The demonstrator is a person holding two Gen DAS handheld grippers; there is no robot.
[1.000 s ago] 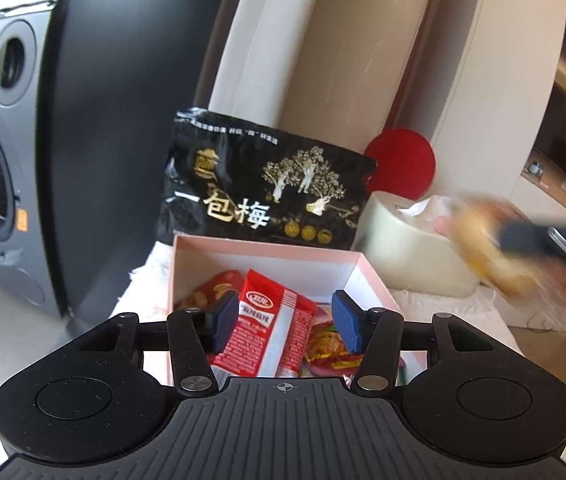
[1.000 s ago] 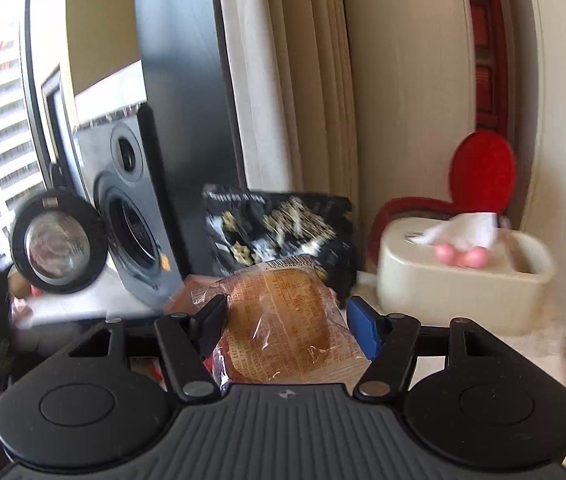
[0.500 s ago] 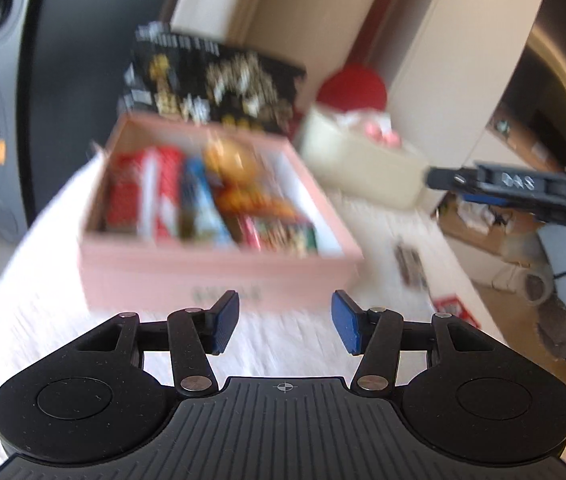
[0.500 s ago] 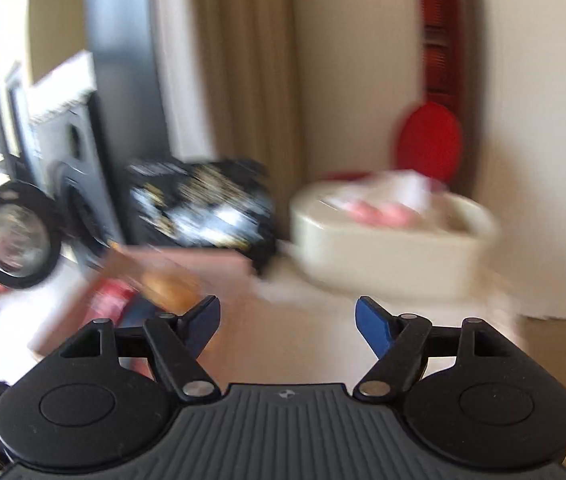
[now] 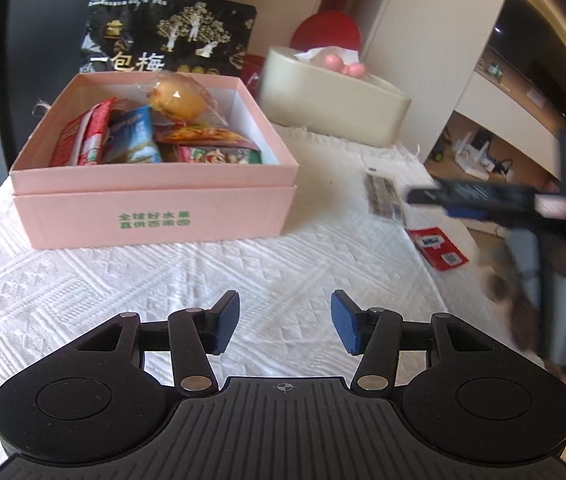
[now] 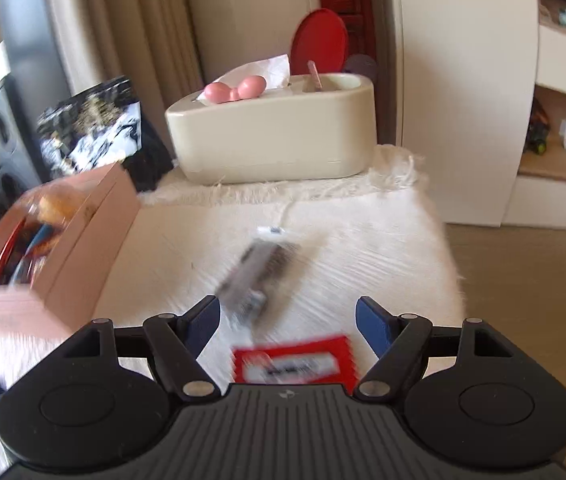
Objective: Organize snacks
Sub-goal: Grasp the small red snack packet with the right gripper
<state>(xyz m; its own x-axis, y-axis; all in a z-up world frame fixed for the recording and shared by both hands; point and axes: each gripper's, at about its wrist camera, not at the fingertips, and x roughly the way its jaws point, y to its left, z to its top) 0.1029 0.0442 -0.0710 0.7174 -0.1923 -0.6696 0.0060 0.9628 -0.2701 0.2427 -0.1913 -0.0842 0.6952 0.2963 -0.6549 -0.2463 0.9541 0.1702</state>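
- Left gripper (image 5: 285, 322): jaws parted, nothing between the blue pads; it hangs over bare white textured tablecloth (image 5: 83, 280).
- Right gripper (image 6: 288, 326): jaws spread wide, empty; a red snack packet (image 6: 293, 364) lies flat on the cloth just beneath and between the fingers, untouched by the pads.
- Dark-and-silver snack packet (image 6: 261, 276): lies on the cloth just beyond the red one, blurred, angled toward the pink box.
- Pink box (image 5: 155, 208): open-topped, green print on its front wall, standing on the cloth left of the loose packets. Inside, packed close: a red-and-white packet (image 5: 83, 136) at the left, a blue packet (image 5: 135, 138) beside it, a clear-wrapped bun (image 5: 177, 98) on top at the back, and a green-edged packet (image 5: 223, 156) at the front right.
- Black bag with gold print (image 5: 167, 36): upright just behind the box.
- Cream tissue holder (image 6: 275, 128): at the far right of the table, a tissue and a pink bow on top.
- Red round disc (image 6: 319, 42): behind the holder.
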